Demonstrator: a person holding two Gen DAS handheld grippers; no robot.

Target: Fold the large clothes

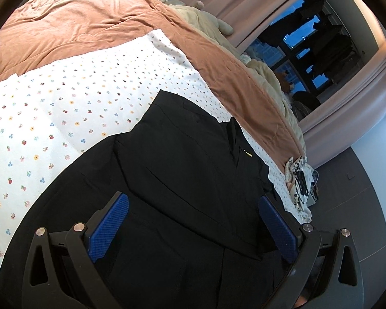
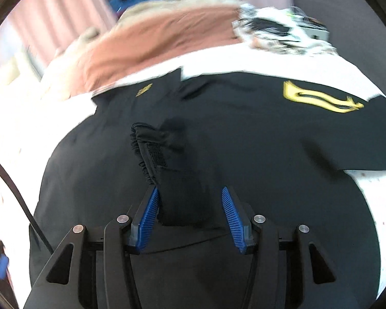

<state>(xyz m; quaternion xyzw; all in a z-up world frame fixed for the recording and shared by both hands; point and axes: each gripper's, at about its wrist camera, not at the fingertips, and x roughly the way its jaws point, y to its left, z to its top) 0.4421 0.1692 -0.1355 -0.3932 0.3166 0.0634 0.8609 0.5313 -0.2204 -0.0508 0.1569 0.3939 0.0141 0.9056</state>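
A large black jacket lies spread on a bed with a white flower-print sheet. My left gripper is wide open just above the jacket, with nothing between its blue pads. In the right wrist view the jacket shows a yellow emblem on one side. My right gripper is partly open, and a black sleeve cuff with an elastic edge lies between its fingers, touching the left pad; the right pad stands clear of it. This view is motion-blurred.
A salmon-pink duvet covers the far part of the bed, with beige bedding behind it. A tangle of black cables and a charger sits at the bed's right edge. Pink curtains and a dark window stand beyond.
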